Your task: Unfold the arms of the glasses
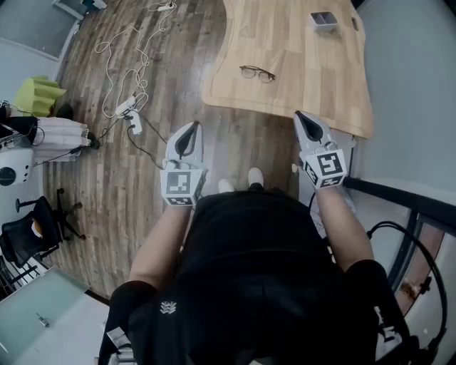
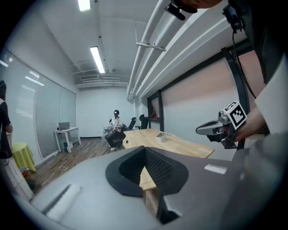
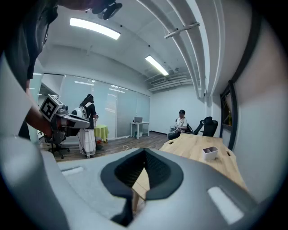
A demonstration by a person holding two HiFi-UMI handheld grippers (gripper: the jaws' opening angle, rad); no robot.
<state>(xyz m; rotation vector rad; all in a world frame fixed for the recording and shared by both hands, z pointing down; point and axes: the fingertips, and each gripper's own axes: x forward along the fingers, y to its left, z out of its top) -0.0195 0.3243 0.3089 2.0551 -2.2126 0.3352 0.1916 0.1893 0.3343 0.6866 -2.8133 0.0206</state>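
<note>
We hold the left gripper (image 1: 191,132) and right gripper (image 1: 305,121) clenched on nothing, by the near edge of the table (image 1: 299,78). The glasses (image 1: 257,73) lie on it well ahead, between the two. A tray (image 1: 323,20) sits farther back; cables (image 1: 125,71) trail at left.

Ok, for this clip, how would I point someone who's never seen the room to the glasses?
Find the light wooden table at the top of the head view, beside the dark plank floor. On its left part, near the curved edge, lie the glasses. They are thin and dark-rimmed, unlike the small grey box at the table's far end.
</note>
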